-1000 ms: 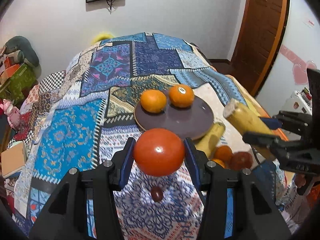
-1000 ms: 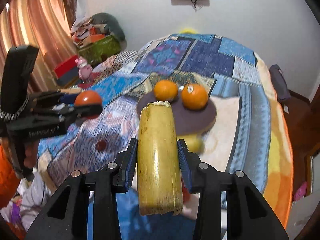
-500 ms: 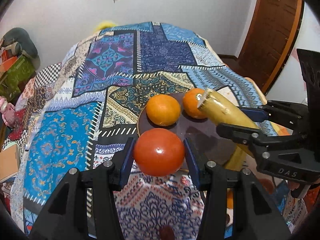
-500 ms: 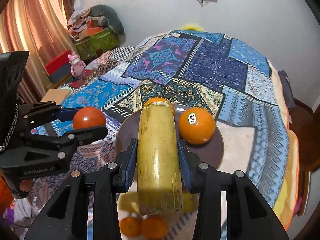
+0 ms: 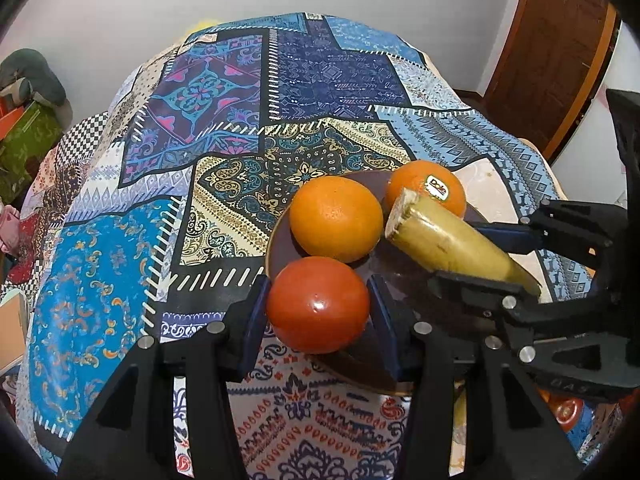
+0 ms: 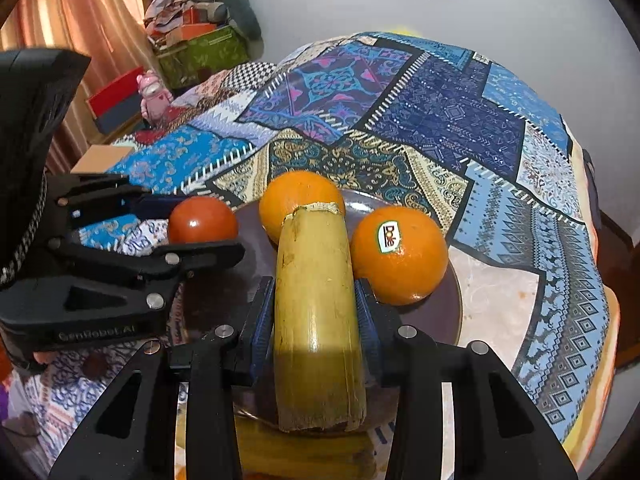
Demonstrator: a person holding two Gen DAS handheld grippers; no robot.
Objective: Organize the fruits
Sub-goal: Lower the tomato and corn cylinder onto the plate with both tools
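Observation:
My left gripper is shut on a red tomato and holds it over the near left edge of a dark round plate. My right gripper is shut on a yellow sugarcane piece held over the plate. Two oranges lie on the plate: a plain one and one with a Dole sticker. In the right wrist view the tomato sits left, the plain orange behind the cane, the stickered orange right.
The plate rests on a patchwork cloth covering the table. More yellow cane pieces and small red and orange fruits lie near the front edge. A wooden door stands right; boxes and clutter stand left.
Both grippers have moved forward and down toward the plate, each keeping its fruit. The tomato and the cane piece are now over the plate beside the oranges.

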